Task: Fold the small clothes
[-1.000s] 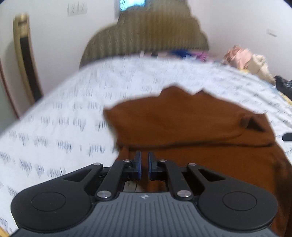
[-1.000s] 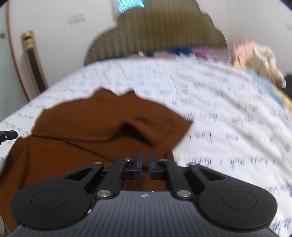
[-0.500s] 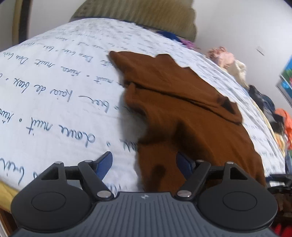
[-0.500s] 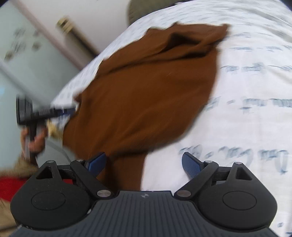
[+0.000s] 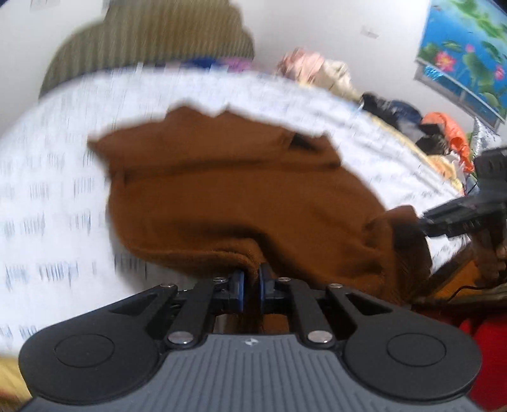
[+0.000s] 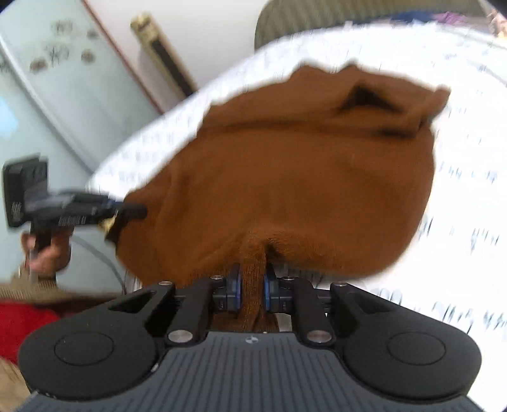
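While your left claw point(image 5: 251, 286) pinches the fuzzy brown knit garment point(image 5: 240, 196), its hem bunches. Your right claw point(image 6: 252, 290), jaws just closing, clamps a ribbed fold.

Ahead of my claws I see a white printed bedsheet point(image 5: 221, 92), an olive ribbed headboard point(image 5: 149, 41) and pale walls point(image 5: 332, 25) beyond.

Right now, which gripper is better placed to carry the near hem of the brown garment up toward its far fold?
Neither alone, probably. The left gripper and right gripper have each just closed on the brown garment, at opposite ends of its near edge.
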Demonstrator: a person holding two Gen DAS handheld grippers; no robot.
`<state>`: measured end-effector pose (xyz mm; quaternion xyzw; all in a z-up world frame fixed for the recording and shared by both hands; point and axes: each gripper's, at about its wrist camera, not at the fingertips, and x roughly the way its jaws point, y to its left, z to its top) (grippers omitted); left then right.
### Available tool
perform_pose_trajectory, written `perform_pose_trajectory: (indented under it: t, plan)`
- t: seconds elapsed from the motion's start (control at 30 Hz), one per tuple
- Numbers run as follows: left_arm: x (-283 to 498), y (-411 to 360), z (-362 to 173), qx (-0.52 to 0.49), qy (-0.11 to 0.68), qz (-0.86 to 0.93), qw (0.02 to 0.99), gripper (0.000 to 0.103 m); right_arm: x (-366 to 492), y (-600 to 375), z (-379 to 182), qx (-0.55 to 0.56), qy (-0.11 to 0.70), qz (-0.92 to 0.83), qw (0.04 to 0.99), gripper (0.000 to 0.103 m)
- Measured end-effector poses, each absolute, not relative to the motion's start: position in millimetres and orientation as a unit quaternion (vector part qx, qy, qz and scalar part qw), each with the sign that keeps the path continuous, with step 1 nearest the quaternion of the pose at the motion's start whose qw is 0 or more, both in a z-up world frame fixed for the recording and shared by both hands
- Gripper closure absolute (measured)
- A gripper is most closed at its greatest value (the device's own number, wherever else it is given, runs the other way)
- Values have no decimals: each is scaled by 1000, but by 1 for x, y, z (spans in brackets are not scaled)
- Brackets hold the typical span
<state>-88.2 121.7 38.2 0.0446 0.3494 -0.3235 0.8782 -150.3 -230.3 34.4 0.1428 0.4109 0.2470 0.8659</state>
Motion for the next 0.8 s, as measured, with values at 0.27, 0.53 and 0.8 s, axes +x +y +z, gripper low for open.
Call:
perform_pose_trajectory:
  t: [0.27,0.53,0.8]
  plan:
    - [-33,92,49,32,333,-274,902,93,-99,-257,57,143,364,172,904,77]
    - [-7,113,1,-58,409,-268,870,87,-91,-293,-2,312,399,177,844,43]
    - [-18,124,-4,-88,398,-268,873,49,-98,-292,-18,330,401,173,837,43]
